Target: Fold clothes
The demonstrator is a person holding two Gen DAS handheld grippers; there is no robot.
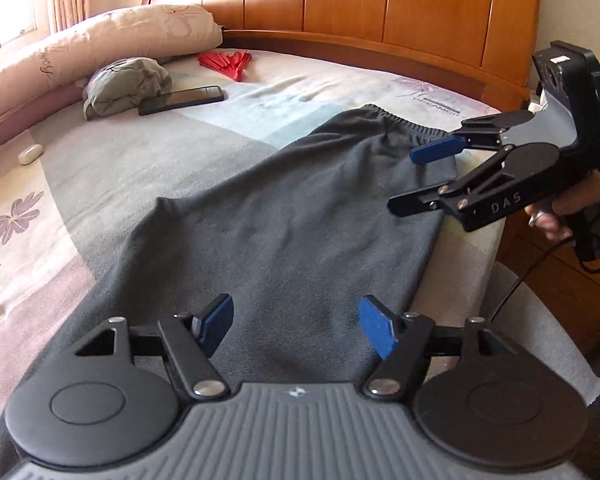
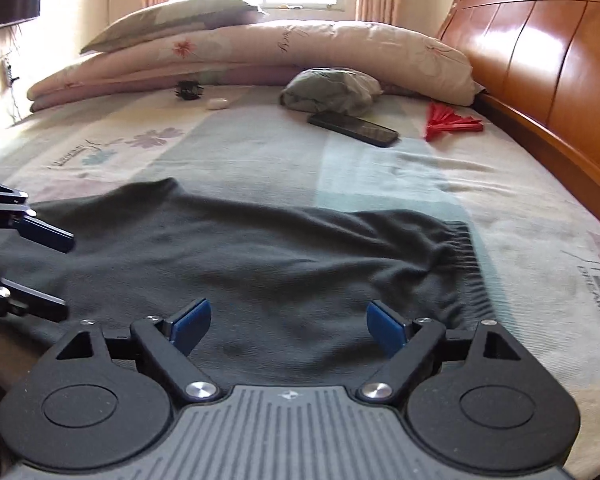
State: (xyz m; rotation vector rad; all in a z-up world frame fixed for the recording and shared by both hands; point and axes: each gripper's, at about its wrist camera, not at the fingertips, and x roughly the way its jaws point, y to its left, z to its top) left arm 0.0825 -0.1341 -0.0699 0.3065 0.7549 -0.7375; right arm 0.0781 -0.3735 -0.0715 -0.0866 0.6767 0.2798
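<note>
A dark grey garment [image 1: 284, 208] with an elastic waistband [image 1: 400, 124] lies spread flat on the bed's patterned sheet [image 1: 112, 160]. My left gripper [image 1: 298, 328] hovers open over the end away from the waistband, with nothing between its blue pads. My right gripper [image 1: 416, 178], held by a hand at the bed's right edge, stands open beside the waistband. In the right wrist view the right gripper [image 2: 289, 326] is open above the garment [image 2: 260, 256], with the waistband [image 2: 464, 264] to its right. The left gripper [image 2: 56, 270] shows open at the left edge.
Beyond the garment lie a black phone [image 1: 182, 100], a bundled olive cloth [image 1: 124, 86], a red folding fan [image 1: 226, 62] and a small white case [image 1: 31, 154]. A rolled duvet [image 1: 100, 44] and a wooden headboard [image 1: 380, 0] bound the bed. A wooden nightstand [image 1: 560, 280] stands at the right.
</note>
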